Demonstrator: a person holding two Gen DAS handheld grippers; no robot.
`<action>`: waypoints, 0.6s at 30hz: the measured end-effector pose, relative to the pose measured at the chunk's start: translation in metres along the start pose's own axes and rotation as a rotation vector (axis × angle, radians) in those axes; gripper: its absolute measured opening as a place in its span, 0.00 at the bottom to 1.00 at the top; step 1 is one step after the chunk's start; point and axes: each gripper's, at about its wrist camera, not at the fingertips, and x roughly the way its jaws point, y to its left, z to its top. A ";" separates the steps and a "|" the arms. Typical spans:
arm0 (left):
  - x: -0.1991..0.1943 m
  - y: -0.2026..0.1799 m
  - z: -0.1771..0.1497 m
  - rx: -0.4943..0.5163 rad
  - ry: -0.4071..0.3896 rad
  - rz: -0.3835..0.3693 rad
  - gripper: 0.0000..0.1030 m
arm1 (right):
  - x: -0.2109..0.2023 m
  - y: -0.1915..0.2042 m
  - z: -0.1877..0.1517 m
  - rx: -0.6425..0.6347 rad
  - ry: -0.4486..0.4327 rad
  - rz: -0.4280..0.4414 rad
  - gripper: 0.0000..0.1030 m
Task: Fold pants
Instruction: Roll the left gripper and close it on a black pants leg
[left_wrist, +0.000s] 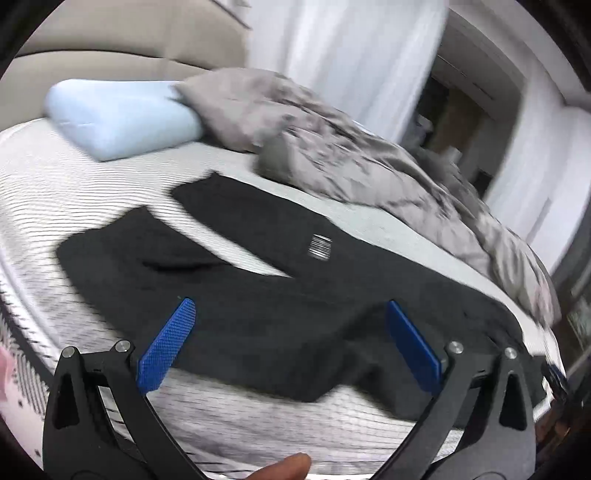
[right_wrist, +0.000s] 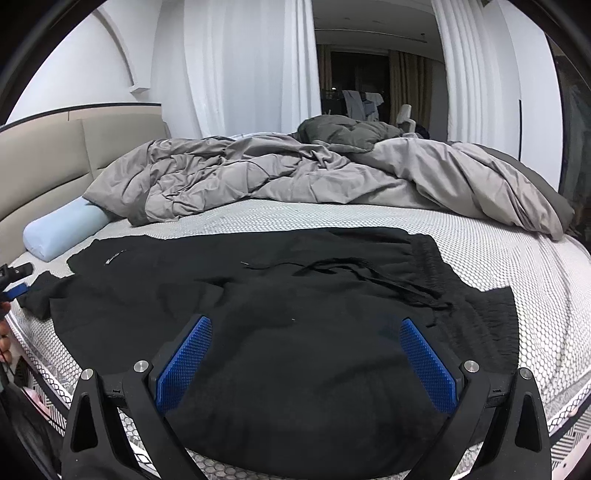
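Left wrist view: the left tool (left_wrist: 290, 306) hovers with its blue pads spread wide and empty above the black pants (left_wrist: 258, 295), which lie spread on the bed (left_wrist: 55, 192), legs splayed toward the pillow (left_wrist: 122, 118). The picture is blurred.

Right wrist view: the right tool (right_wrist: 306, 325) — also wide, gripping nothing — sits over the pants near the waistband (right_wrist: 432, 251). A clean fold likely calls for pinching matching edges, then carrying one leg squarely onto the other.

The pants (right_wrist: 258, 295) are matt black cloth — soft, with a ribbed waistband at right. The mattress (right_wrist: 498, 258) has a rough honeycomb knit. The duvet (right_wrist: 258, 173) is smooth, crumpled grey cloth. Both grippers' pads (right_wrist: 184, 365) are blue knurled plastic — arms matt black, rivets shiny metal.
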 end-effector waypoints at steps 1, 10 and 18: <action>-0.001 0.014 0.003 -0.022 -0.004 0.016 0.99 | 0.000 -0.001 0.000 0.004 0.002 -0.001 1.00; 0.012 0.123 0.006 -0.303 0.074 -0.020 0.99 | -0.001 -0.005 -0.003 0.008 0.004 -0.020 1.00; 0.063 0.147 0.024 -0.383 0.133 0.057 0.67 | 0.004 -0.002 -0.003 -0.002 0.022 -0.017 1.00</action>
